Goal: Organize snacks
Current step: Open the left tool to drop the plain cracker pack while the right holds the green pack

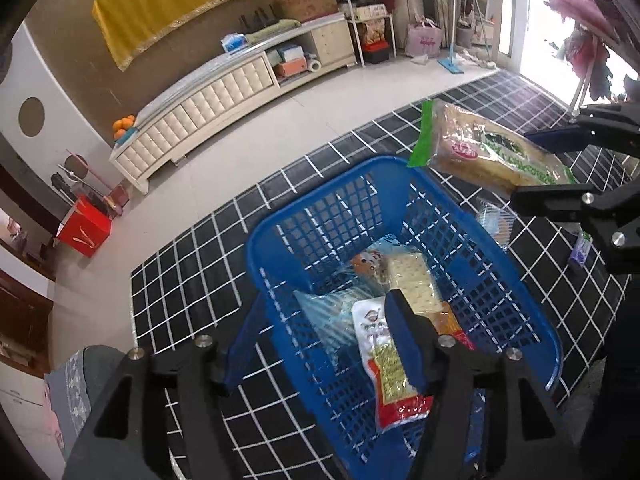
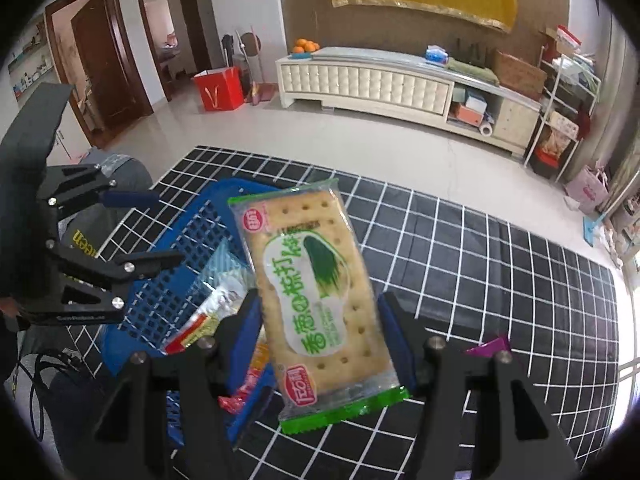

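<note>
A blue plastic basket (image 1: 500,272) stands on the black grid cloth and holds several snack packets: a clear cracker pack (image 1: 408,276), a red-and-white packet (image 1: 394,364) and a pale blue one (image 1: 332,312). My left gripper (image 1: 320,340) is open over the basket's near wall, one pad inside and one outside, neither pressing on it. My right gripper (image 2: 320,320) is shut on a green-edged cracker packet (image 2: 316,280), held tilted in the air just right of the basket (image 2: 180,240). The left wrist view shows that packet (image 1: 488,148) above the basket's far right corner.
A black cloth with white grid lines (image 1: 200,280) covers the surface. A purple wrapper (image 2: 488,346) and red and orange wrappers (image 2: 248,384) lie on it near the basket. A clear packet (image 1: 494,220) lies right of the basket. A cream cabinet (image 2: 380,80) stands far behind.
</note>
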`<state>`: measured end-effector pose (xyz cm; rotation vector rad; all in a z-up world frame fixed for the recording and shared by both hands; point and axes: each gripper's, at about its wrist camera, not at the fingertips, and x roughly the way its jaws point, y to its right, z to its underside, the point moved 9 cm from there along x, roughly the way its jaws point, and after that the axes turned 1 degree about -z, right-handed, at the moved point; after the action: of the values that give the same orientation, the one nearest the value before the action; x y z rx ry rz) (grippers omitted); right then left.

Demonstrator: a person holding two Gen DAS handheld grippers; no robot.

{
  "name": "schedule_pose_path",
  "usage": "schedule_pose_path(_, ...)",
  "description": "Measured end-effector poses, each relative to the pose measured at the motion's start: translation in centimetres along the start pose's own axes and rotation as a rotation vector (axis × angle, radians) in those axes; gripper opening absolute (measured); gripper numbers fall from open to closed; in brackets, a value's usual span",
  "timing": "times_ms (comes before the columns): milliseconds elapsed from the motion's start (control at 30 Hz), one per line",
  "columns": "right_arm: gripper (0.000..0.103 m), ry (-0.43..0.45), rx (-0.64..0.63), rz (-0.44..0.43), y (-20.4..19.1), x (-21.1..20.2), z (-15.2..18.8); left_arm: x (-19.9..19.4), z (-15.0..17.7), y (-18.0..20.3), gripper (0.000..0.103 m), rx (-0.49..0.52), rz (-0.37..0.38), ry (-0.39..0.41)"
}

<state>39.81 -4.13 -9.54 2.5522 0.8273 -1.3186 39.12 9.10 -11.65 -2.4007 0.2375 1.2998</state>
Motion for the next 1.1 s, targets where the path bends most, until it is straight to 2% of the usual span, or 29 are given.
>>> schedule_pose_path(233,0.062,0.015,-0.073,0.003,-3.6,-1.1,-1.6,-3.5,1.3,-2.6,0.061,-0.061,-0.017,0.046)
schedule_pose_path(467,0.062,0.005,-0.112,-0.002,-6.3,-0.1,-2.7,-4.9,3.3,-5.0,0.062,-0.111,-0.016,0.079)
schedule_pose_path(700,0.062,-0.044,-0.135,-0.013,-7.5,3.2,-3.0,-3.2,4.7,-7.0,0.063,-0.167,0.008,0.062)
schedule_pose_path(1100,0.063,-0.185,-0.144,-0.016,-6.8,10.5,-1.4,1.3,5.3,-7.0,0.063,-0.199,0.063,0.021)
